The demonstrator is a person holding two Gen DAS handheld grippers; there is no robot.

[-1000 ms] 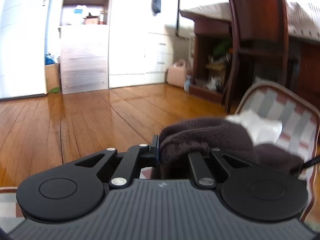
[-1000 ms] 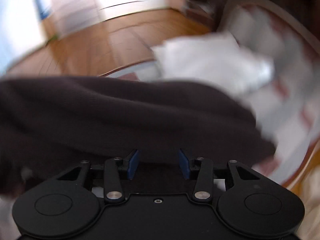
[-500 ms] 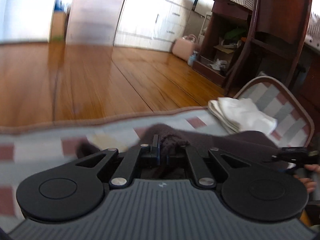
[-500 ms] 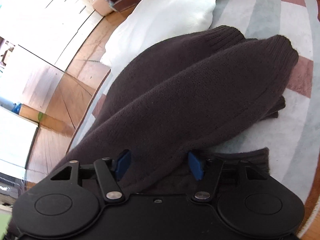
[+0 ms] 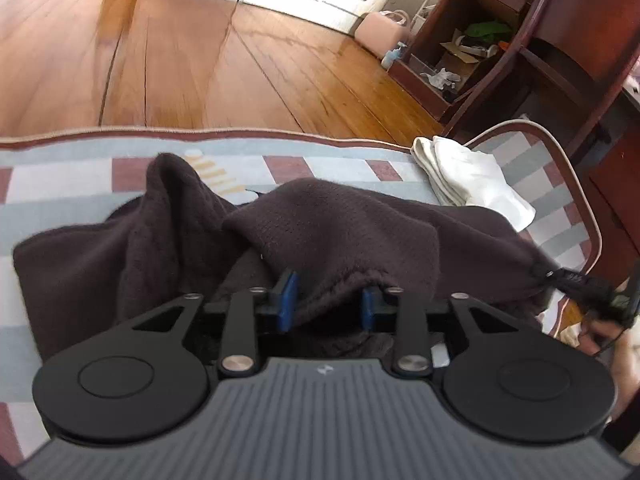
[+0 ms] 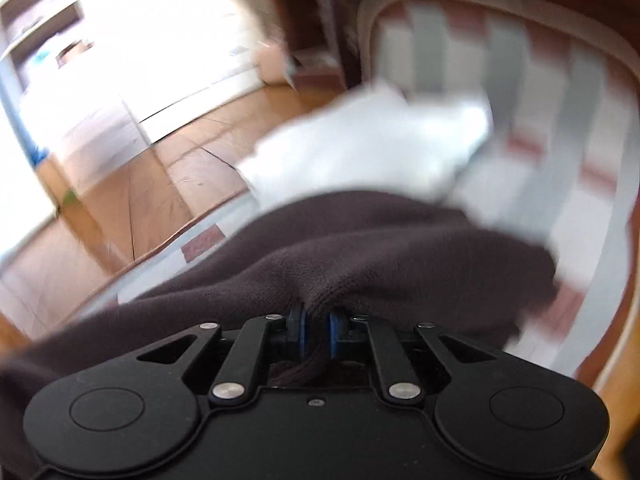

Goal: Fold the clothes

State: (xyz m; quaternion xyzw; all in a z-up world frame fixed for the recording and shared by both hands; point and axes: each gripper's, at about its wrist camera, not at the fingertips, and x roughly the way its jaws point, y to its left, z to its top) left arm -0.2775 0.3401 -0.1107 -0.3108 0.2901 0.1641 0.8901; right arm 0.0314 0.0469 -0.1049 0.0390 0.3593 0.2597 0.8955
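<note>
Dark brown knit sweater [image 5: 344,220] — soft, limp, light, grippy; lies bunched on the striped rug [image 5: 72,176], folded white cloth [image 5: 472,172] at 2 o'clock. Left hand-held gripper [image 5: 326,300]: spread, fabric draped between. Right hand-held gripper [image 6: 316,326]: pinching its hem — best hold is the edges.

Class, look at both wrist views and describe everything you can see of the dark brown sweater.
The dark brown sweater is a soft, fuzzy knit, rumpled into loose folds on the striped rug. One fold peaks at the left. The right tool is shut on a bunched edge; the left tool stands open with fabric draped between its blue pads. A folded white garment lies just beyond it.
</note>
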